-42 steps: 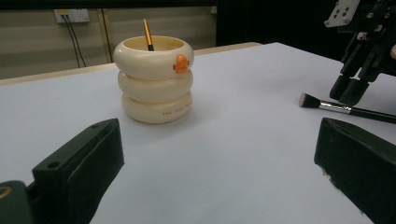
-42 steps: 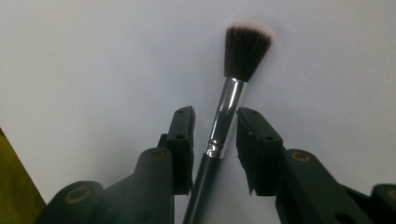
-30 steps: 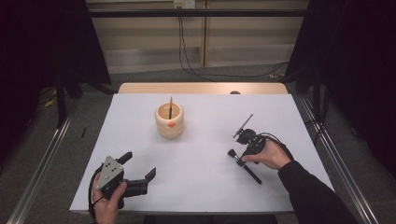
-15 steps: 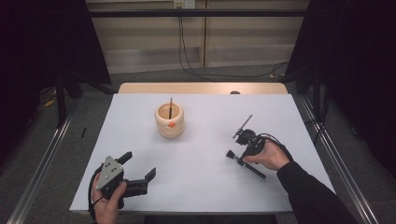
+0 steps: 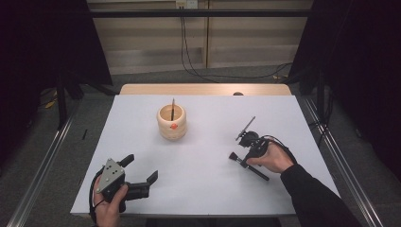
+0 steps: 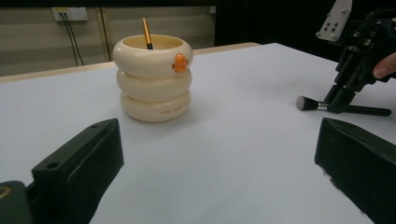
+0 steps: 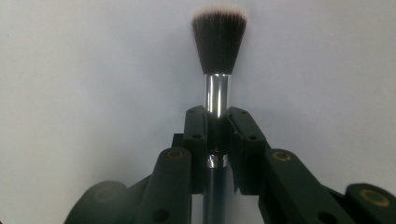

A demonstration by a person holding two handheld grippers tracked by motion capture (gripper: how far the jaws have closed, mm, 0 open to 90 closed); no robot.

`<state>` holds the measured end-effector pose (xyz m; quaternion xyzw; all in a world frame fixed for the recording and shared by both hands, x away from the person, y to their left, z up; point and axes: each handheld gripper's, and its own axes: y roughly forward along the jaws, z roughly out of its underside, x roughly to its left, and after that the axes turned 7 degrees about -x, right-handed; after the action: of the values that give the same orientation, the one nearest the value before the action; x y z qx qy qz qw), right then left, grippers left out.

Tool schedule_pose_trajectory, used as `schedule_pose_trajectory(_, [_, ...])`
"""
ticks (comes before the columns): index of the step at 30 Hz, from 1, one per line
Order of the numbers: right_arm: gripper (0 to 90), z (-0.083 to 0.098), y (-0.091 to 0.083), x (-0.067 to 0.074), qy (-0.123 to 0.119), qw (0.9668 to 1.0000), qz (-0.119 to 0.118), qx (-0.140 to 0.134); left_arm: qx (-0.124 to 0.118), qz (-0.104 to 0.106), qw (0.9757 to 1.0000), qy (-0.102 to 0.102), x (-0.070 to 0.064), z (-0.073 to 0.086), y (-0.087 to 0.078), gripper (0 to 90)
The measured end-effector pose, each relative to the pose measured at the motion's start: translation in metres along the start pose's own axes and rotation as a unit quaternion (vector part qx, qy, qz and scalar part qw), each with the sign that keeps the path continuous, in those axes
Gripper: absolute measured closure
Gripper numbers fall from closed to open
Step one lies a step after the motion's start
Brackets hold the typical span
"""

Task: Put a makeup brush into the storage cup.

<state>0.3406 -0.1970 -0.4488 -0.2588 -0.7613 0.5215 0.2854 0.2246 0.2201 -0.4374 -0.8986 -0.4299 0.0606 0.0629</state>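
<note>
A black makeup brush (image 7: 218, 37) with a silver ferrule lies on the white table (image 5: 208, 189) at the right, bristles toward the left. My right gripper (image 7: 218, 116) is shut on its ferrule and handle, with a hand (image 5: 272, 160) around the gripper body. The brush head (image 5: 235, 157) pokes out past the jaws. A cream ringed cup (image 5: 172, 122) with an orange duck bill stands at centre back, and a thin brush (image 5: 173, 109) stands in it. My left gripper (image 5: 140, 169) rests at the front left, open, nothing between its jaws, facing the cup (image 6: 153, 77).
The white sheet covers the table up to a bare wooden strip (image 5: 203, 89) at the far edge. Metal rails (image 5: 45, 161) run along the floor on both sides. Cables (image 5: 189, 52) hang behind the table.
</note>
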Motion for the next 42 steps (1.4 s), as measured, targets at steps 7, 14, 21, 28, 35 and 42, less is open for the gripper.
schedule_pose_trajectory(7, [78.3, 0.001, 0.000, -0.002, 0.010, 0.9998, -0.009, -0.013, 0.000, 0.000, 1.0000, -0.006, 0.000, 0.000, 0.001, 1.3])
schedule_pose_trajectory(14, [78.3, 0.004, -0.003, -0.004, 0.017, 0.9997, -0.010, -0.017, 0.000, 0.003, 1.0000, 0.004, -0.002, -0.001, 0.000, 1.1])
schedule_pose_trajectory(21, [78.3, 0.008, -0.007, -0.006, 0.024, 0.9988, -0.014, -0.039, -0.002, 0.000, 1.0000, 0.000, -0.001, -0.001, 0.000, 1.1])
schedule_pose_trajectory(28, [78.3, 0.012, -0.014, -0.004, 0.030, 0.9969, -0.018, -0.070, -0.005, -0.002, 1.0000, -0.003, 0.000, -0.001, -0.001, 1.1])
schedule_pose_trajectory(35, [78.3, 0.014, -0.020, -0.002, 0.031, 0.9937, -0.024, -0.105, -0.003, -0.001, 1.0000, -0.001, 0.001, -0.001, 0.000, 1.2])
schedule_pose_trajectory(42, [78.3, 0.022, -0.027, -0.003, 0.035, 0.9900, -0.027, -0.134, -0.003, 0.002, 1.0000, 0.000, 0.001, -0.001, 0.001, 0.9])
